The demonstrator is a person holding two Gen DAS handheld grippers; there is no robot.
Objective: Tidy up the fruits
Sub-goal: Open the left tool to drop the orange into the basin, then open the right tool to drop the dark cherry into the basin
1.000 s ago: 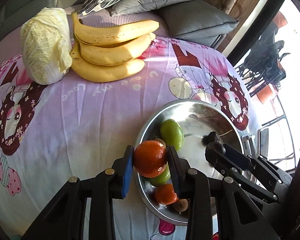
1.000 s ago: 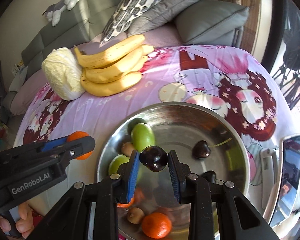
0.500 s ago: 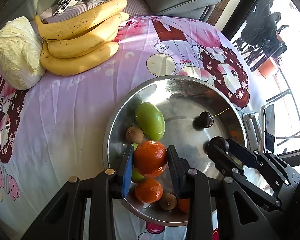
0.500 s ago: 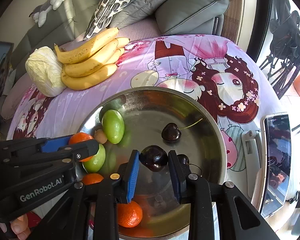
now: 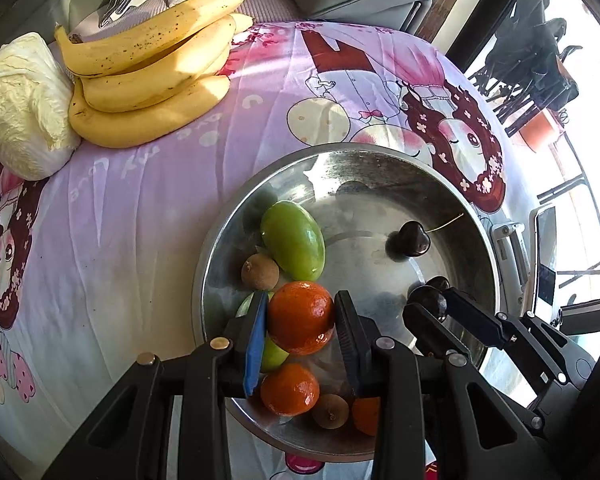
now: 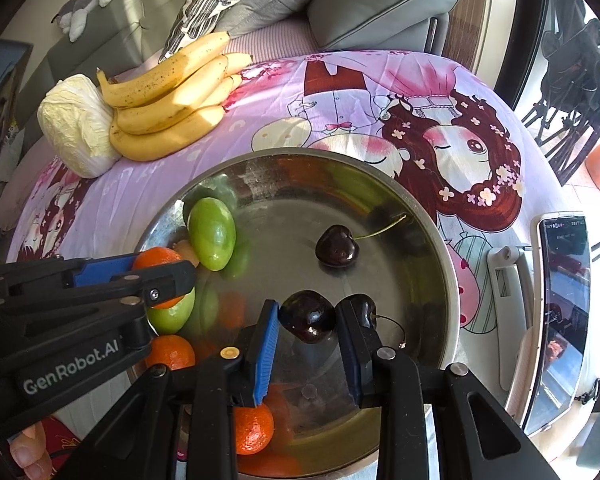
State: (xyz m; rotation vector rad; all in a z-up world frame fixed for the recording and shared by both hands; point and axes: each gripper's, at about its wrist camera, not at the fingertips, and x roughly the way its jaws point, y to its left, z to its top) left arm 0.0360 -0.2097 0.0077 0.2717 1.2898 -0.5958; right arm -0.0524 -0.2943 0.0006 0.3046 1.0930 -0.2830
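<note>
My left gripper [image 5: 301, 318] is shut on an orange tangerine [image 5: 300, 317], held just above the near left part of a steel bowl [image 5: 452, 184]. My right gripper [image 6: 307, 318] is shut on a dark cherry [image 6: 308, 316] over the bowl's near middle; the steel bowl's rim shows in the right wrist view [image 6: 432, 224]. In the bowl lie a green oval fruit [image 5: 293, 243], a brown longan [image 5: 260, 272], another cherry with a stem [image 5: 410, 238], more tangerines [image 5: 290, 389] and a second green fruit, partly hidden under my left gripper.
A bunch of bananas [image 5: 148, 76] and a napa cabbage [image 5: 22, 104] lie at the far left on the pink cartoon cloth. A phone on a stand [image 6: 560, 312] sits right of the bowl. Grey cushions lie behind the table.
Both grippers have moved forward and lower over the bowl, still holding their fruit. The bowl's contents have not moved.
</note>
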